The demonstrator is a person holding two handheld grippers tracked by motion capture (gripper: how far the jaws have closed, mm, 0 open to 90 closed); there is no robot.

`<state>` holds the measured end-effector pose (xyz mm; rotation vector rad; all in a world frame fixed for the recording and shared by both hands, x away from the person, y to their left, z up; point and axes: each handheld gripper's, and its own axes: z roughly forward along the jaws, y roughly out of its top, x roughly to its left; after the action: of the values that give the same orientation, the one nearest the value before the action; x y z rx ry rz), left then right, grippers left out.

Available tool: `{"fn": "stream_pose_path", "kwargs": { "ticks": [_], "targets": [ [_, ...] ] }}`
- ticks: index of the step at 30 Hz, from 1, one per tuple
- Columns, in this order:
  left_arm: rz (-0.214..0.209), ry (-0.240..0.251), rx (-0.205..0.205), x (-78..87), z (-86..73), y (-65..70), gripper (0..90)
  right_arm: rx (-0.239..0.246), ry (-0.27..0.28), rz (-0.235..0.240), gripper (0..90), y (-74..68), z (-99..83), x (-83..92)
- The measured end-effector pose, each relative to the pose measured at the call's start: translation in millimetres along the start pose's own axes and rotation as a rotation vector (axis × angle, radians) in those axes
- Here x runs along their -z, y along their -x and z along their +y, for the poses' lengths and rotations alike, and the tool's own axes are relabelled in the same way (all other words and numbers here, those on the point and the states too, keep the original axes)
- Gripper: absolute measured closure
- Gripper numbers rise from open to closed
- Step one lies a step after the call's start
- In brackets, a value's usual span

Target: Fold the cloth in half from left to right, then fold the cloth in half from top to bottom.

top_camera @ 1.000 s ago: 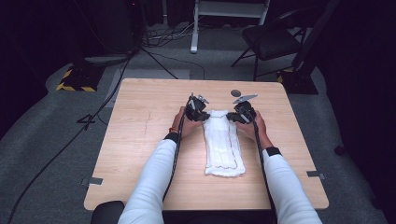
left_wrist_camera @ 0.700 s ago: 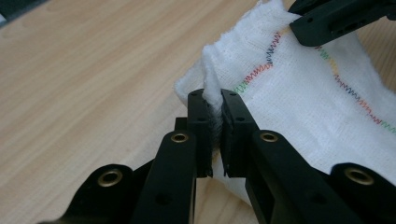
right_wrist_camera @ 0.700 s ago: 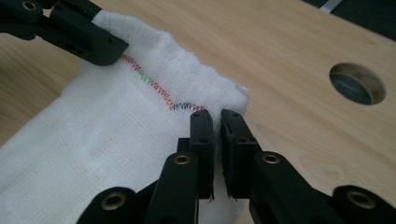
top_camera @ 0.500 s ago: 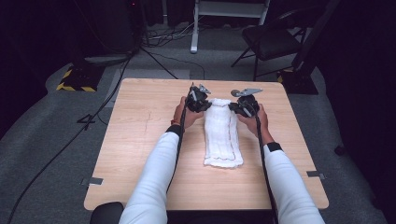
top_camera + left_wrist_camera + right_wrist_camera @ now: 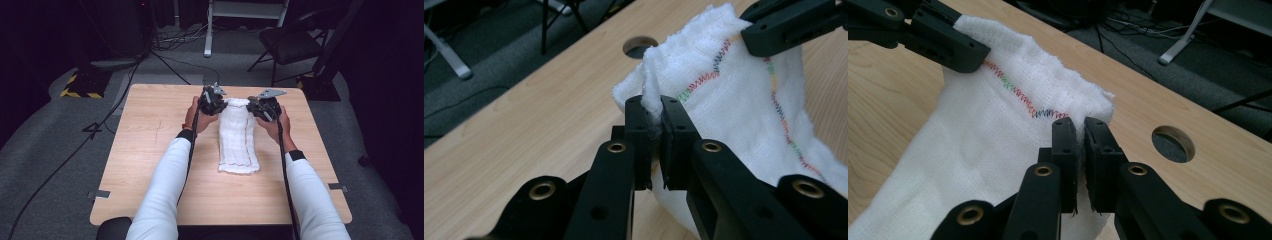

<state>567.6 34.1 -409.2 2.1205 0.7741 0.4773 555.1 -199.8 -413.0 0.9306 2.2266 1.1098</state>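
Notably, no brand, label or legible writing appears on the white towel (image 5: 238, 137); its sole marking is a multicoloured zigzag stitch line (image 5: 704, 79) near the hem. Its long axis runs from the person's side toward the far edge of the tabletop (image 5: 150, 150), near end resting on the wood, far end raised. Left gripper (image 5: 212, 102) is clamped on the far left corner, right gripper (image 5: 263, 107) on the far right corner, hem stretched between them.
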Motion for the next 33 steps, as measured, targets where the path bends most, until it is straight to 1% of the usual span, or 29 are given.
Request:
{"fn": "stream_pose_path", "kwargs": {
  "ticks": [4, 6, 8, 12, 13, 18, 20, 24, 25, 27, 29, 30, 31, 33],
  "targets": [
    [-0.005, 0.003, -0.03, 5.0, 3.2, 3.2, 84.2, 0.016, 0.012, -0.005, 84.9, -0.9, 4.2, 6.5],
    [-0.007, 0.008, -0.035, 8.1, 2.8, 5.4, 84.2, 0.016, 0.02, 0.0, 84.9, -0.5, 4.6, 9.3],
    [-0.019, 0.007, -0.043, 11.5, 1.1, 8.5, 84.2, 0.021, 0.021, 0.001, 84.9, -1.9, 2.9, 10.8],
    [-0.034, -0.009, -0.079, 16.9, -6.1, 16.5, 84.3, 0.032, 0.029, 0.028, 84.9, -7.6, -5.5, 17.5],
    [-0.036, -0.006, -0.086, 18.6, -7.3, 18.1, 84.3, 0.035, 0.032, 0.033, 85.0, -8.8, -7.0, 19.3],
    [-0.06, 0.022, -0.088, 28.8, -13.4, 24.6, 84.3, 0.035, 0.053, 0.061, 85.0, -13.0, -13.1, 27.4],
    [-0.075, 0.023, -0.105, 31.9, -16.2, 27.4, 84.3, 0.038, 0.057, 0.073, 85.0, -14.5, -15.6, 30.4],
    [-0.105, 0.039, -0.111, 36.7, -22.6, 32.5, 84.2, 0.043, 0.06, 0.093, 85.0, -19.8, -23.5, 37.0],
    [-0.11, 0.033, -0.122, 37.5, -24.1, 34.1, 84.2, 0.041, 0.06, 0.099, 85.0, -20.7, -25.4, 38.1],
    [-0.119, 0.031, -0.137, 38.1, -26.5, 37.8, 84.2, 0.05, 0.061, 0.108, 85.0, -23.5, -30.0, 42.3],
    [-0.132, 0.039, -0.141, 40.1, -28.7, 41.1, 84.1, 0.061, 0.061, 0.122, 84.9, -26.2, -34.1, 47.9],
    [-0.139, 0.043, -0.14, 41.1, -30.1, 43.6, 84.1, 0.068, 0.061, 0.127, 85.0, -27.1, -36.0, 50.3],
    [-0.143, 0.045, -0.148, 42.4, -31.5, 46.1, 84.1, 0.073, 0.059, 0.129, 84.9, -28.1, -37.6, 52.6],
    [-0.152, 0.048, -0.155, 44.1, -35.2, 51.9, 84.0, 0.072, 0.062, 0.142, 84.9, -29.4, -42.3, 57.2]
  ]
}}
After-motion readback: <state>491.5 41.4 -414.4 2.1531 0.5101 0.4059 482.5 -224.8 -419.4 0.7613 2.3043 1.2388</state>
